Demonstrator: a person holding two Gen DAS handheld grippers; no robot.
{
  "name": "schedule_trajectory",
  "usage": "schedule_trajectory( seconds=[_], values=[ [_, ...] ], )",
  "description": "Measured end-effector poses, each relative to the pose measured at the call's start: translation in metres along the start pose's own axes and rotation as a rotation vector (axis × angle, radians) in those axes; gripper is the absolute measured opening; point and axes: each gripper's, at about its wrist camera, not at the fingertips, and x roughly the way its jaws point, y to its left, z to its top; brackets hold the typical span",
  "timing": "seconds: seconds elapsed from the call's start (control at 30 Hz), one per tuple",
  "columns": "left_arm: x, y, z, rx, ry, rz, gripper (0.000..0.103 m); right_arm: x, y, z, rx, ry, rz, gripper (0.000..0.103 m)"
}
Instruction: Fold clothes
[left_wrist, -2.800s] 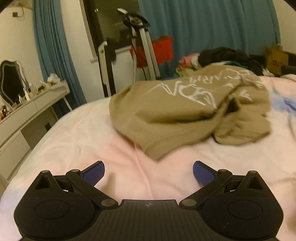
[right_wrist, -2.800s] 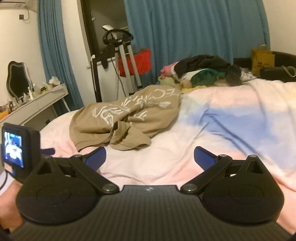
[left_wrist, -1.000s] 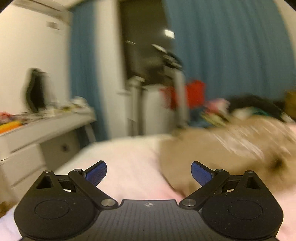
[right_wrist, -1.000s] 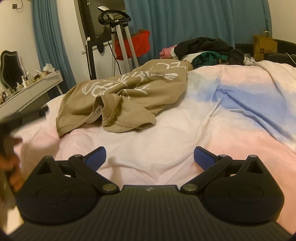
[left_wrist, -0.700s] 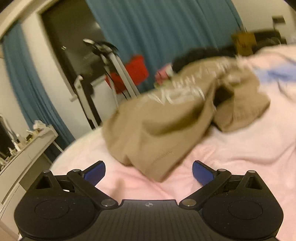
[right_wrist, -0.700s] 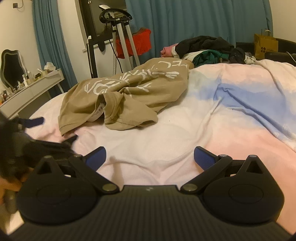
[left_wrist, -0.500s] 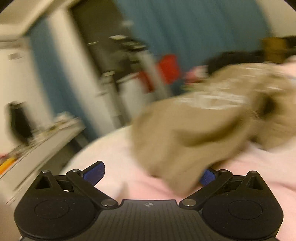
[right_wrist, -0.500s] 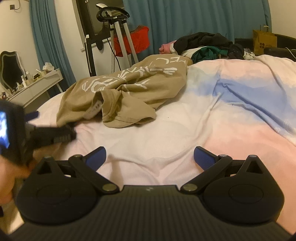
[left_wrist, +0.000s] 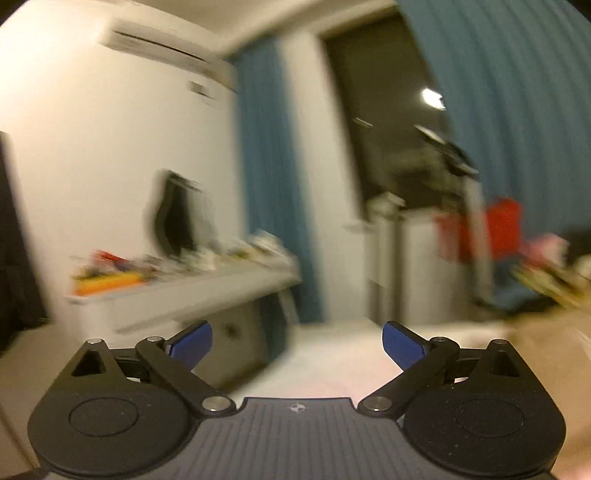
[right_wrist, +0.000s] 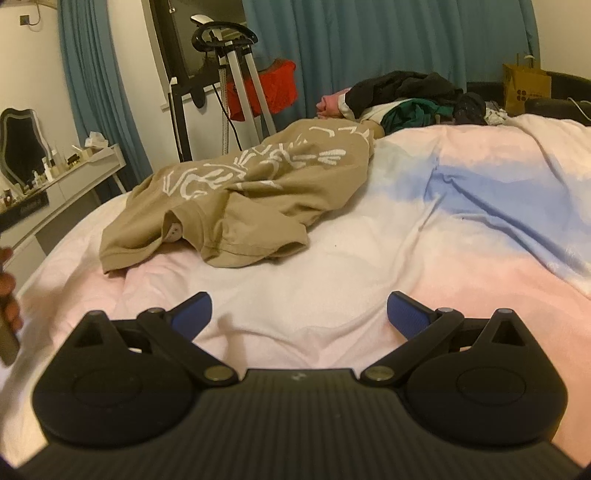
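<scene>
Dim warm light; L view motion-blurred

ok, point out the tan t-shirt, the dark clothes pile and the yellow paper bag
tan t-shirt (right_wrist: 258, 192): right wrist view, on its crumpled middle.
dark clothes pile (right_wrist: 410, 88): right wrist view, on the black garment on top.
yellow paper bag (right_wrist: 526, 86): right wrist view, on its front.

The bed (right_wrist: 332, 266) wears a pale sheet shading from pink through white to blue on the tool's right. Directly on it, ahead and to the left of the right tool (right_wrist: 297, 308), lies a crumpled tan T-shirt (right_wrist: 243, 192) with white lettering, one sleeve folded toward the tool. Far ahead, at the bed's back edge, sits a heap of dark, green and pink clothes (right_wrist: 406, 98).
</scene>
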Motion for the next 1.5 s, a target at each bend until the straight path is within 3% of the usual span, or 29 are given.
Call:
schedule_trajectory(
  seconds=[0.1,0.27,0.33,0.37,0.4,0.47,0.6,0.67,0.87,0.93,0.97,1.0,1.1,1.3,1.5],
  values=[
    [-0.017,-0.002,0.002,0.052,0.09,-0.105,0.099,-0.005,0.001,0.002,-0.008,-0.016,0.001,0.103],
    [-0.077,0.024,0.016,-0.148,0.319,-0.191,0.1,-0.013,0.007,0.005,-0.028,-0.07,0.0,0.103],
    [-0.107,0.043,0.016,-0.201,0.312,-0.227,0.102,-0.012,0.008,0.006,-0.027,-0.062,0.028,0.102],
    [-0.119,0.051,0.016,-0.2,0.291,-0.232,0.102,-0.009,0.009,0.006,-0.022,-0.058,0.038,0.097],
    [-0.123,0.054,0.016,-0.183,0.275,-0.232,0.102,-0.006,0.011,0.007,-0.014,-0.056,0.039,0.084],
    [-0.125,0.054,0.017,-0.139,0.247,-0.23,0.102,0.006,0.02,0.011,-0.014,-0.035,0.053,0.073],
    [-0.108,0.059,0.014,-0.187,0.238,-0.233,0.102,0.045,0.05,0.019,0.013,0.004,0.119,0.073],
    [-0.097,0.062,0.009,-0.201,0.239,-0.242,0.102,0.065,0.062,0.021,0.033,0.0,0.109,0.073],
    [-0.047,0.074,-0.008,-0.213,0.26,-0.255,0.102,0.101,0.055,0.037,0.29,-0.058,0.091,0.073],
    [-0.04,0.08,-0.009,-0.226,0.262,-0.257,0.102,0.103,0.048,0.043,0.351,-0.062,0.085,0.053],
    [-0.037,0.083,-0.01,-0.234,0.262,-0.258,0.102,0.102,0.045,0.046,0.368,-0.059,0.069,0.022],
    [-0.035,0.086,-0.01,-0.244,0.263,-0.266,0.102,0.099,0.043,0.049,0.372,-0.05,0.039,0.008],
    [-0.04,0.09,-0.006,-0.254,0.248,-0.318,0.102,0.076,0.04,0.057,0.326,-0.079,0.032,0.007],
    [-0.077,0.074,0.001,-0.221,0.197,-0.501,0.102,-0.017,0.05,0.075,0.081,-0.194,0.049,0.006],
    [-0.115,0.058,0.009,-0.186,0.145,-0.683,0.102,-0.109,0.036,0.077,0.033,-0.262,0.13,0.006]
  ],
)
